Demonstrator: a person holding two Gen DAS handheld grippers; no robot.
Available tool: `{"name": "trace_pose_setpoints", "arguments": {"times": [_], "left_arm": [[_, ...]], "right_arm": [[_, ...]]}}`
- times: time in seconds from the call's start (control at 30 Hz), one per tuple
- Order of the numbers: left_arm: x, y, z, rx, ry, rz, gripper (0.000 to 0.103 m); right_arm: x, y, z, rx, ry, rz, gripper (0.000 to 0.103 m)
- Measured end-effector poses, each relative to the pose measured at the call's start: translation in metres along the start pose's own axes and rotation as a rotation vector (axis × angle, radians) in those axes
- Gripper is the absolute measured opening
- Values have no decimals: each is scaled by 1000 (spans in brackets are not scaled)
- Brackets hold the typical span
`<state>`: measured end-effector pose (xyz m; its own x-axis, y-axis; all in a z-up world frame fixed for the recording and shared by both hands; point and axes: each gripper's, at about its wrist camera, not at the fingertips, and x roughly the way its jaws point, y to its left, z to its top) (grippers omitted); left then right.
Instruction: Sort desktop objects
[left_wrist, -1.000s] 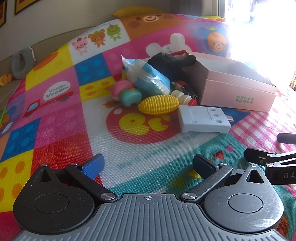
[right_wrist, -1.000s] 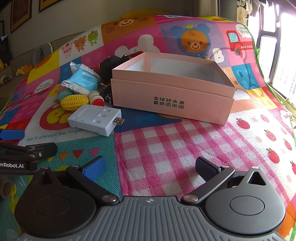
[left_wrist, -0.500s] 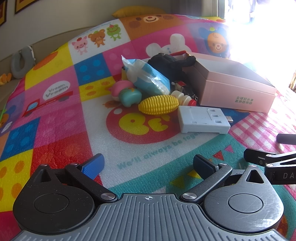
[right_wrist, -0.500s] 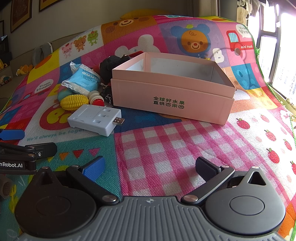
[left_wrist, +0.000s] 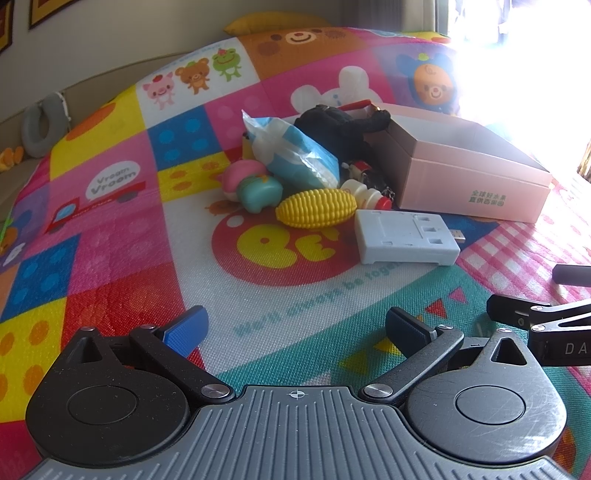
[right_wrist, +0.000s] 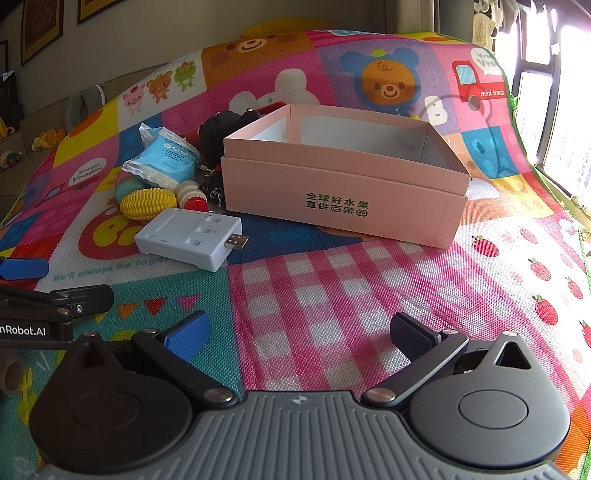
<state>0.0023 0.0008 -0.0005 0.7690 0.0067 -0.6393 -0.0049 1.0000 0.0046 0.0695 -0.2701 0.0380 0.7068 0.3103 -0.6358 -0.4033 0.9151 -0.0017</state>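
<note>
Because the clutter is bunched just to the left of the pink box (right_wrist: 343, 195), the sorting looks barely begun: the box is sitting empty, its open top facing up, ready to take things. Nearest the grippers, the white USB adapter (left_wrist: 404, 237) is lying flat on the play mat (left_wrist: 122, 236), its plug pointing toward the box. Behind it, the yellow toy corn (left_wrist: 316, 208) is touching a small red-capped bottle (left_wrist: 365, 195), with a teal and pink toy (left_wrist: 255, 186), a blue packet (left_wrist: 295, 155) and a black plush (left_wrist: 340, 123) crowding in behind, the plush leaning against the box's corner. Both tools are hovering low over the mat, well short of the pile. The left gripper (left_wrist: 295, 328) is spreading its jaws wide, holding nothing, and the right gripper (right_wrist: 299, 330) is doing likewise, facing the box. I judge the adapter the easiest first pick, being closest and unobstructed.
</note>
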Motion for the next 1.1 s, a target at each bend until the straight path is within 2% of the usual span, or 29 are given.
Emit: {"name": "trace_pose_setpoints", "arguments": {"times": [0.33, 0.47, 0.53, 0.63, 0.7, 0.8, 0.93, 0.97, 1.1], "left_arm": [[-4, -2, 0, 2, 0, 1, 103], [-5, -3, -1, 5, 4, -2, 103], [-6, -2, 1, 12, 9, -23, 103], [-2, 8, 7, -21, -9, -109, 103], [-2, 13, 13, -38, -22, -63, 103], [-2, 21, 22, -15, -63, 77, 103], [-8, 50, 29, -52, -106, 129, 103], [-10, 57, 30, -71, -107, 131, 103], [-16, 87, 33, -147, -118, 155, 103]], "right_arm": [[4, -1, 3, 14, 2, -3, 103], [6, 4, 9, -1, 45, -6, 103], [6, 0, 11, -19, 64, 18, 103], [6, -5, 13, -44, 94, 57, 103], [7, -3, 16, -48, 114, 54, 103], [8, -2, 18, -41, 127, 46, 103], [6, 3, 21, -65, 125, 56, 103], [5, 9, 25, -85, 112, 92, 103], [-9, 53, 44, -218, -88, 156, 103]]}}
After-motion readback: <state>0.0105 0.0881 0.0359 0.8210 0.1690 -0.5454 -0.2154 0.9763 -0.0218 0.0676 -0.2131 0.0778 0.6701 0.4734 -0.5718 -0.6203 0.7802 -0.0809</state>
